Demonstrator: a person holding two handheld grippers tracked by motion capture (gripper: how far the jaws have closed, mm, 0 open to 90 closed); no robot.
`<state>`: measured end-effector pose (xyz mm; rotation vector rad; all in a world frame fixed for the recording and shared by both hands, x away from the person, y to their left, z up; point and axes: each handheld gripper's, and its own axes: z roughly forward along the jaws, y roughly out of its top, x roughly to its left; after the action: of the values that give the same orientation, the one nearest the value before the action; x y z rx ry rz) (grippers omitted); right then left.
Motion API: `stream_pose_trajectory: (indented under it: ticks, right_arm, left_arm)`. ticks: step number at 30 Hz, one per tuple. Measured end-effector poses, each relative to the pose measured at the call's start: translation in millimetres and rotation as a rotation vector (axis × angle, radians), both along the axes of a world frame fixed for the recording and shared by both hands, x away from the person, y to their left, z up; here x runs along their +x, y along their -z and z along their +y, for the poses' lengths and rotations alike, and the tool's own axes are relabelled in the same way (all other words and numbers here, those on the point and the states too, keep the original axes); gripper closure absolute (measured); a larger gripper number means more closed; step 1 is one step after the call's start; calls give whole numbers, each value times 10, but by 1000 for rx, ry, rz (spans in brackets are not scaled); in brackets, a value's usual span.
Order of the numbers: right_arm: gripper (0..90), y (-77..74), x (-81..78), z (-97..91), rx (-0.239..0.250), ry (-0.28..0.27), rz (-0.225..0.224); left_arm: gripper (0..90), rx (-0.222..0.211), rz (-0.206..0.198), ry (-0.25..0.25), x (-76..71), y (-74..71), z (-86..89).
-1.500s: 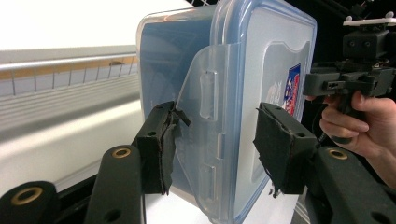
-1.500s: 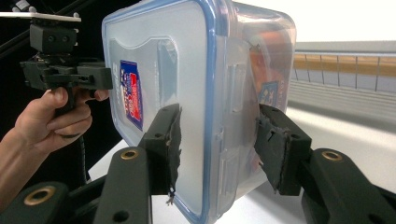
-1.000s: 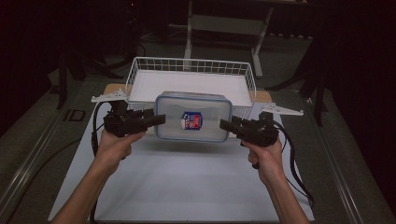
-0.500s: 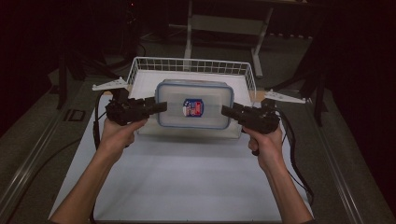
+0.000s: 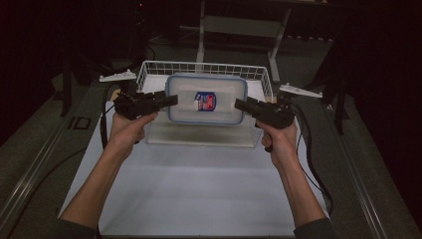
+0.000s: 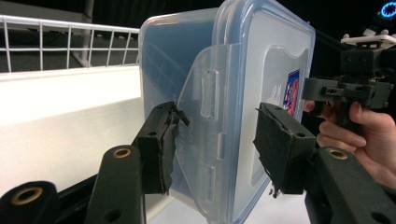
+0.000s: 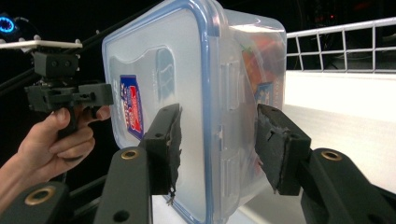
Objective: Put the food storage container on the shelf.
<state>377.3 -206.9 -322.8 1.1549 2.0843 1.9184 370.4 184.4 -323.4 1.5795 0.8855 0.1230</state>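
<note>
Two hand-held grippers carry a clear plastic box with a blue-rimmed lid between them, raised above the white wire basket at the far end of the white mat. In the high view the left gripper meets the box at its left short end and the right gripper at its right short end, the box level between them with its red and blue label facing up. In the left gripper view, that gripper's jaws straddle the end of the box over a latch flap; one pad presses the container side, the other sits at the lid face, though whether that pad quite touches I cannot tell. In the right gripper view the jaws likewise stand on either side of the box's end, one pad on the lid side, one on the container side, close against the plastic. So both grippers are clamped on the box rather than standing free. Each gripper view also shows the other hand farther off, wrapped around its own gripper handle. Something orange shows dimly through the container wall.
</note>
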Motion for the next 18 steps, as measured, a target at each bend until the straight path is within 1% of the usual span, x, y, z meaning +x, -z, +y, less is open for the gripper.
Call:
stream_pose_trajectory:
  ticks: [4,9,13,17,18]
  right_arm:
    - [520,-33,75,4,9,9,6]
    - [520,-6,159,2,21,15,25]
    - [520,15,227,21,27,20,46]
    - [520,56,294,40,16,24,67]
    - [520,66,308,45,11,28,73]
  left_arm:
    - [490,-9,10,-2,79,-15,1]
    - [490,-18,22,-15,164,-19,0]
    - [490,-28,40,-22,231,10,17]
    - [488,-22,72,-35,301,77,20]
    - [487,-31,73,-40,315,91,22]
